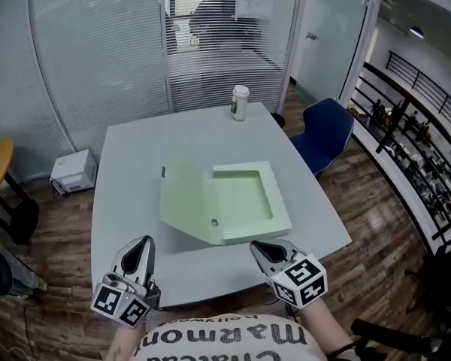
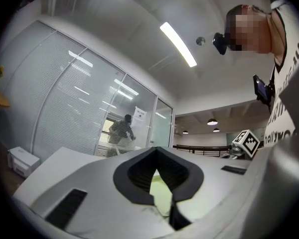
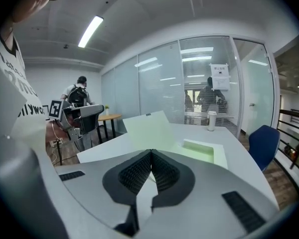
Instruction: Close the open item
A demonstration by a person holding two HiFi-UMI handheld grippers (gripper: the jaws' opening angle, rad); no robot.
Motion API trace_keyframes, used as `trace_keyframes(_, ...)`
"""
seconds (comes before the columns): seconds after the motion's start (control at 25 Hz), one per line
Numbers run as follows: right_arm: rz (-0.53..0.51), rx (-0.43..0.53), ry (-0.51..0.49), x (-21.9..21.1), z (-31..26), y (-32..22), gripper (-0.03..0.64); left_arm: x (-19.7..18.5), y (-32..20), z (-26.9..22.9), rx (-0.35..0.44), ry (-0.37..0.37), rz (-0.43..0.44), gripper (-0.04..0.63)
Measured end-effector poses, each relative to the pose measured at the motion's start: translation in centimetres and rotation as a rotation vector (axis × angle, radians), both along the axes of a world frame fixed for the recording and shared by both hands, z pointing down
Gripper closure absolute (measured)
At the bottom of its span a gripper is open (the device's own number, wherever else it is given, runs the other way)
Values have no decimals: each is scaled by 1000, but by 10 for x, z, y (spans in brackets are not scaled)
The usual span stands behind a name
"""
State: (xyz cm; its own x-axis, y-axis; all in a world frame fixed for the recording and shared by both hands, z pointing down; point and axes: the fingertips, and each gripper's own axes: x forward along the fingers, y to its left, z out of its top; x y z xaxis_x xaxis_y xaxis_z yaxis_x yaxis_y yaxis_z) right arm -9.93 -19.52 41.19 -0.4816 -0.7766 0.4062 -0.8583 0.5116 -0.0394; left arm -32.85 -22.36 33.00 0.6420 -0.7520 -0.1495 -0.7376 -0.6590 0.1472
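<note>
With left claw and right claw both pinched together empty, tip the raised lid of the pale green cardboard box gently rightward until flat

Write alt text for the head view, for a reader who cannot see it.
A pale green box lies open on a light table, its lid propped up on the left side. The left gripper and right gripper hover shut and empty over the near edge; a lidded cup stands at the far edge.
</note>
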Motion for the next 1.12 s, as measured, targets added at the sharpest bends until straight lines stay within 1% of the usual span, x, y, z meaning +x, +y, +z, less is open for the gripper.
trace_keyframes(0.08,7,-24,10,0,8,-1,617,-3,-11,11,-21,-10,-18,609)
trace_keyframes(0.2,30,-52,15,7,17,-8,617,-13,-31,24,-69,26,-65,602)
trace_keyframes(0.32,42,-60,17,16,19,-19,617,-27,-53,40,-121,41,-126,594)
trace_keyframes(0.44,29,-56,23,26,20,-31,617,-44,-75,50,-187,109,-189,594)
trace_keyframes(0.48,26,-57,24,30,20,-36,617,-49,-84,52,-199,121,-206,594)
trace_keyframes(0.6,21,-62,19,49,21,-54,617,-55,-118,59,-215,95,-251,594)
trace_keyframes(0.68,13,-62,23,64,20,-66,615,-53,-146,64,-232,72,-248,594)
trace_keyframes(0.72,9,-64,28,72,20,-72,617,-50,-160,66,-256,64,-234,594)
trace_keyframes(0.8,5,-71,38,90,21,-84,617,-40,-182,71,-329,52,-213,594)
trace_keyframes(0.88,-1,-73,36,105,20,-94,617,-31,-197,74,-374,33,-214,592)
trace_keyframes(0.96,-9,-70,31,118,19,-103,617,-21,-205,78,-398,19,-206,594)
trace_keyframes(1.04,-19,-72,34,128,22,-110,616,-10,-208,80,-416,27,-176,601)
trace_keyframes(1.12,-28,-83,39,136,27,-114,617,1,-205,78,-414,30,-155,601)
